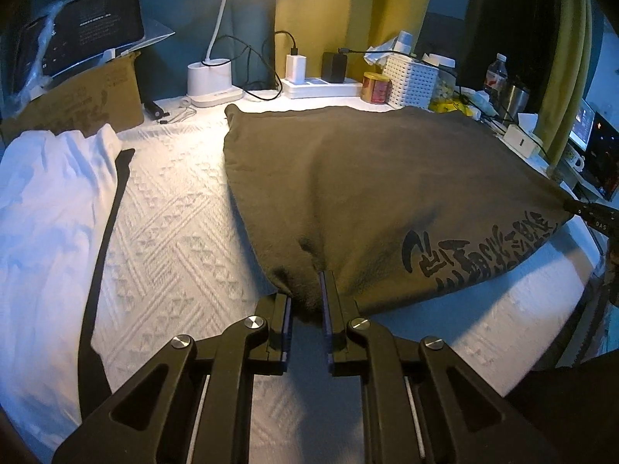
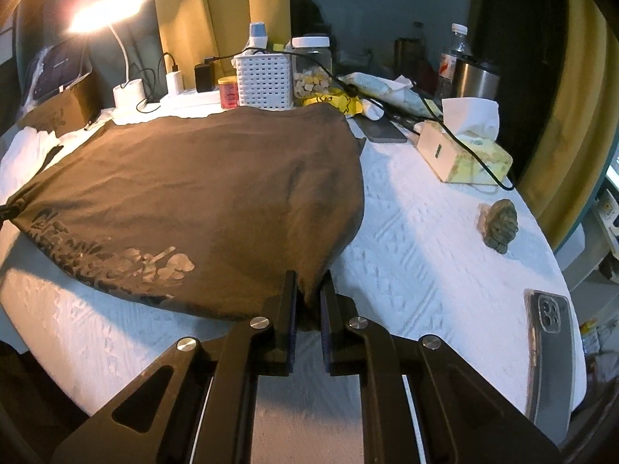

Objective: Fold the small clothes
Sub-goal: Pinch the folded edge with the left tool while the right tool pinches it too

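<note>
Lay spread over the white textured cover (image 1: 166,239) of the table, reaching almost to the clutter at the far edge: a dark brown T-shirt (image 1: 367,178), with a black printed design (image 1: 483,247) near the front hem. Pinched at the near left corner of that hem by the left gripper (image 1: 305,290), jaws closed tight on a fold of the brown cloth, the corner raised a little off the cover. Clamped at the other near corner by the right gripper (image 2: 308,290), its jaws likewise pressed together on the fabric, which bunched up between the pads. Seen in the left wrist view at the far right edge, only the dark tip of that right gripper, touching the stretched corner. Pulled taut between the two grips, the front edge of the shirt, with a shadow under it. To the left of the shirt, well apart from it, a crumpled white garment (image 1: 50,208) with a black strap (image 1: 104,239) along its side. Behind, at the far edge of the table: a lit white desk lamp (image 1: 216,77), a power strip (image 1: 321,87) with chargers, a red and gold tin (image 1: 375,87), a white perforated basket (image 2: 265,81) and a glass jar (image 2: 311,69). On the right part of the cover, a tissue box (image 2: 464,154), a small greenish figure (image 2: 499,228) and a phone (image 2: 549,352) in a clear case near the front edge.
</note>
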The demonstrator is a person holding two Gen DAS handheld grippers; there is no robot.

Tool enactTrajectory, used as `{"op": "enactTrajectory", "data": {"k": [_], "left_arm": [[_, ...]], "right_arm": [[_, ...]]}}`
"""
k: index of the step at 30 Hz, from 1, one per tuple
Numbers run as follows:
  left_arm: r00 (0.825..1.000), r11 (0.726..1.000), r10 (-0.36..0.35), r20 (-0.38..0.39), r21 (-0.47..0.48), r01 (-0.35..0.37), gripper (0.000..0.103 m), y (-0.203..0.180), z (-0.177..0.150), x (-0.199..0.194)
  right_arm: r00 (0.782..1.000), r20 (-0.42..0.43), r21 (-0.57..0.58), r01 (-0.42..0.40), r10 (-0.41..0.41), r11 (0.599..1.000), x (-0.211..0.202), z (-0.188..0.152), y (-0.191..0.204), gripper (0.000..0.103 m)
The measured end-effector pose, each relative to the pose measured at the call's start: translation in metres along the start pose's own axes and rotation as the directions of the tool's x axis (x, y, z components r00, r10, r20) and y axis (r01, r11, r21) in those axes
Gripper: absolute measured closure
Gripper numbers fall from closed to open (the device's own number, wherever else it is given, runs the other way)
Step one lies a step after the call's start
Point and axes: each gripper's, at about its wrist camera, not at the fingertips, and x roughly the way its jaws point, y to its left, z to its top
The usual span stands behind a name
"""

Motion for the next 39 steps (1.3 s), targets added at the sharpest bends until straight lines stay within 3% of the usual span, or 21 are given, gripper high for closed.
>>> {"op": "enactTrajectory", "data": {"k": [27,33,38,39], "left_arm": [[0.993,0.998,-0.048,-0.104,-0.048,0.043,0.092,0.006,-0.044,-0.016],[0.988,0.995,-0.087,-0.128,-0.054,0.08,0.092,0.011,-0.044,-0.013],[0.986,0.997,-0.076,-0.15,-0.027,0.073,0.088,0.01,-0.038,-0.014],[0.987,0.998,-0.06,-0.15,-0.022,0.057,0.078,0.01,-0.036,-0.014]], "right_arm": [[0.999,-0.051,0.083,0.0,0.005,0.997,-0.025,-0.064,0.004,0.092],[0.999,-0.013,0.031,0.04,-0.04,0.999,-0.033,-0.078,0.015,0.092],[0.999,-0.008,0.041,0.052,-0.052,0.998,-0.038,-0.084,0.019,0.092],[0.999,-0.01,0.044,0.053,-0.052,0.998,-0.039,-0.084,0.019,0.092]]}}
